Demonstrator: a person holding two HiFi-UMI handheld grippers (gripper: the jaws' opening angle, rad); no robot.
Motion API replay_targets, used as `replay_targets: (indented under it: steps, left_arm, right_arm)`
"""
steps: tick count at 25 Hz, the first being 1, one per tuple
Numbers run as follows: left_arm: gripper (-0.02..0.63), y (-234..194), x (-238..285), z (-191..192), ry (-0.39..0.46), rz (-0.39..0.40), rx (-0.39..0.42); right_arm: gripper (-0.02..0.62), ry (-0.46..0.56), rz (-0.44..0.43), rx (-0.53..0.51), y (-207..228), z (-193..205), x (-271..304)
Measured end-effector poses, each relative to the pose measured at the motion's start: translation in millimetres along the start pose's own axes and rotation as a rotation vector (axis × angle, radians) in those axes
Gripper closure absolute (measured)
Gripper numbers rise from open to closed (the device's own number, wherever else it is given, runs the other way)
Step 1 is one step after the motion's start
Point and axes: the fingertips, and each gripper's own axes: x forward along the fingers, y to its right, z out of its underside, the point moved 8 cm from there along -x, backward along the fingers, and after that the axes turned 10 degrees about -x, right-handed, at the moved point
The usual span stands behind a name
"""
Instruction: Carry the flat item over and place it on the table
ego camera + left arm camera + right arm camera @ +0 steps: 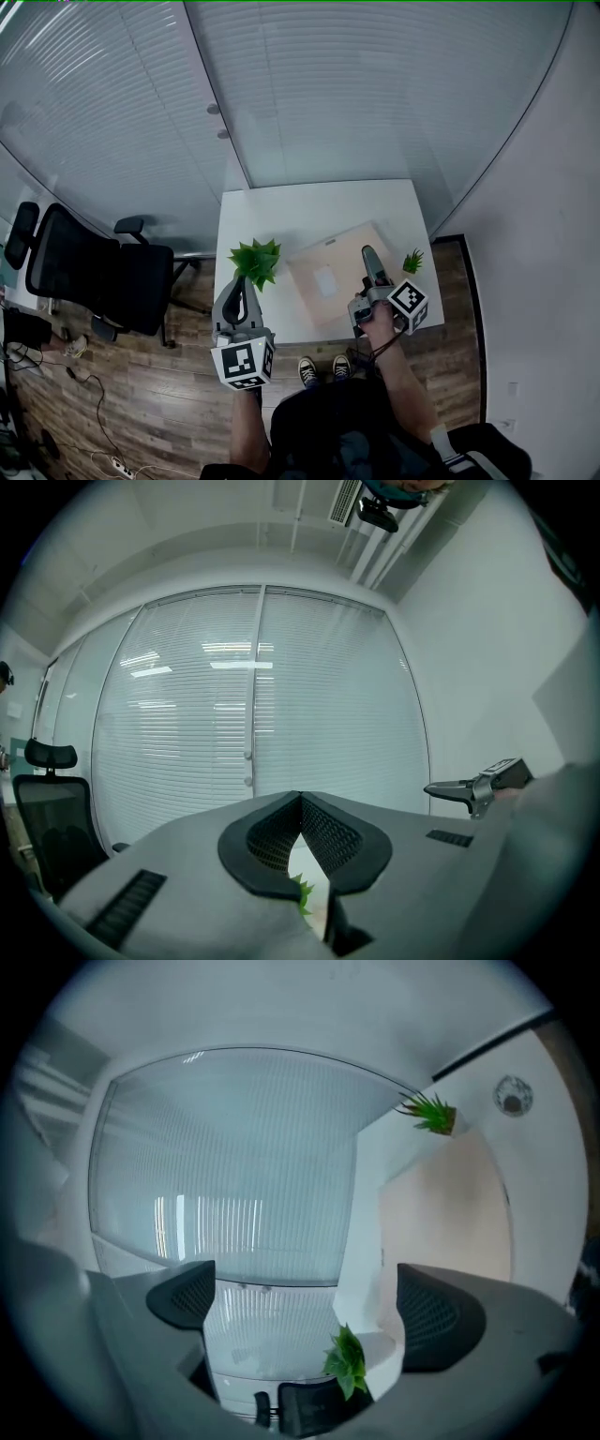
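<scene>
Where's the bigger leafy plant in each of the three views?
Head view: bigger plant on the table's left side.
Left gripper view: green sliver low in the jaw gap.
Right gripper view: bottom centre, between the open jaws.
Shared landmark: the window blinds.

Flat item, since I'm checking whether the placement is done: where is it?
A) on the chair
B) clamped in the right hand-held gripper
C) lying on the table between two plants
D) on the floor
C: the head view shows the flat item lying on the table between the large plant and the small plant; the right hand-held gripper is open and empty.
</scene>
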Motion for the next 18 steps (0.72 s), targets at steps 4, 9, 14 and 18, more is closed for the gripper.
replay_targets:
  steps: [4, 9, 14, 18]
  left_arm:
    - [0.603, 1, -2, 0, 0.002, 0.001, 0.002]
    - [0.603, 1, -3, -1, 0.006, 0.003, -0.001]
    - [0.603, 4, -6, -2, 0.013, 0.006, -0.001]
    - [0.603, 6, -7, -2, 0.019, 0.011, -0.003]
  right_arm:
    - [-0.005, 0.005, -0.001, -0.346, -14, -2, -2]
    - [-0.001, 0.034, -0.026, -0.917, -46, 5, -6]
    - [0.107, 0.156, -0.029, -1.421, -79, 17, -18]
    - [0.243, 0.268, 0.002, -1.559, -91, 21, -30]
